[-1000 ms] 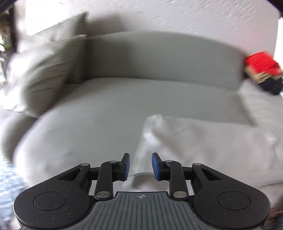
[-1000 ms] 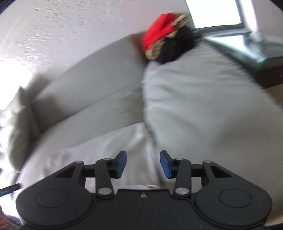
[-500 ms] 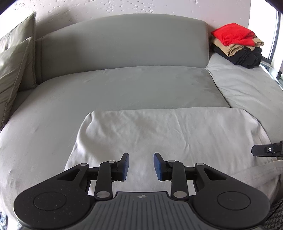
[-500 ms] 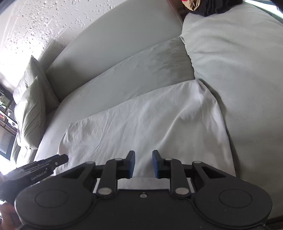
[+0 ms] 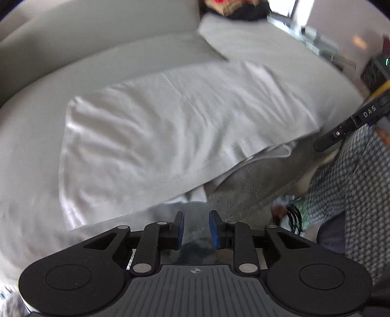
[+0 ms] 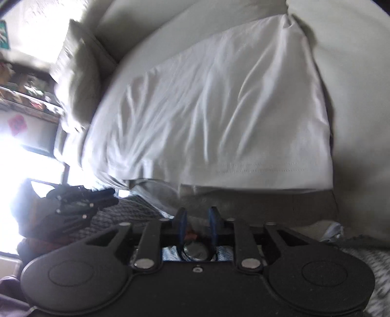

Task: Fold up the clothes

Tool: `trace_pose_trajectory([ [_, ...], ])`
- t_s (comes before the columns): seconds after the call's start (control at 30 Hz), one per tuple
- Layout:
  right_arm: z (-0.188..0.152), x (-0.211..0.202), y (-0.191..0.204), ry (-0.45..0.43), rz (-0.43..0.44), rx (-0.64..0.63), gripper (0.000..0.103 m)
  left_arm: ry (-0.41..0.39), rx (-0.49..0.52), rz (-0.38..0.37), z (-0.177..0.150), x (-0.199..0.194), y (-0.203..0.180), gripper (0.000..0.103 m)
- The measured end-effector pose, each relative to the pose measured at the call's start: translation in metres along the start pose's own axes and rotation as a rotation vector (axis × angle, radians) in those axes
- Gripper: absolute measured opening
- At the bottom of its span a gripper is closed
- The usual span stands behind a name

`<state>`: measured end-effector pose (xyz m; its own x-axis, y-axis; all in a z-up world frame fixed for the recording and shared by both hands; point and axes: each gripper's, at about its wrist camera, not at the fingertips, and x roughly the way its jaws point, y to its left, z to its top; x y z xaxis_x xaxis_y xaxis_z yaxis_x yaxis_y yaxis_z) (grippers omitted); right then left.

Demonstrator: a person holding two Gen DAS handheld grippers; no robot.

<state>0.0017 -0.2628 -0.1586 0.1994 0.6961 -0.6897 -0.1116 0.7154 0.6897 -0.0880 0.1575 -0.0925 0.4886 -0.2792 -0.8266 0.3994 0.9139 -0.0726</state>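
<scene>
Now pulled back past the front edge of the sofa point(image 5: 256, 185), both grippers, where 0.5 s ago each hung low over the cloth. Left gripper point(image 5: 196, 230) parted by a narrow gap, blue pads point(image 5: 180, 229) bare, nothing between them; gap much the same as before. Right gripper point(image 6: 197, 225) also slightly parted and empty, blue pads point(image 6: 183, 225) facing the sofa's front, the gap a little wider than 0.5 s ago.

Just beyond the tips, a white shirt point(image 5: 170, 126) spread flat on the grey seat, wrinkled, its stitched hem point(image 6: 263, 168) at the seat's front edge and a small flap drooping over it. Seen closer to the cameras earlier; farther off and more fully in frame now, with a double row of stitching readable along the hem in the right wrist view.

Off to the side in the left wrist view, the other gripper's dark body point(image 5: 351, 124) marked "DAS" in white letters; 0.5 s ago only its tip showed. Below it, a checked sleeve or trouser leg point(image 5: 346, 175) of the person.

Far back, a pile of folded clothes point(image 5: 234, 7), red over tan and black, now at the very top of the frame and blurred. In the right wrist view, grey pillows point(image 6: 78, 73) at the sofa's far end, with shelves beyond, too blurred to read.
</scene>
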Motion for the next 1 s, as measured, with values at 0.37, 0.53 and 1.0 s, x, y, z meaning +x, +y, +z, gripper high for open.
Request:
trace_pose_trajectory([
  [0.37, 0.016, 0.011, 0.038, -0.349, -0.222, -0.21, 0.022, -0.125, -0.03, 0.166, 0.062, 0.058, -0.025, 0.019],
  [0.53, -0.006, 0.042, 0.057, -0.16, -0.358, -0.443, 0.023, -0.039, 0.214, 0.206, 0.046, 0.072, -0.056, 0.021],
  [1.0, 0.052, -0.045, 0.021, -0.41, -0.242, -0.033, 0.061, -0.148, 0.046, 0.264, 0.103, 0.057, -0.034, 0.036],
])
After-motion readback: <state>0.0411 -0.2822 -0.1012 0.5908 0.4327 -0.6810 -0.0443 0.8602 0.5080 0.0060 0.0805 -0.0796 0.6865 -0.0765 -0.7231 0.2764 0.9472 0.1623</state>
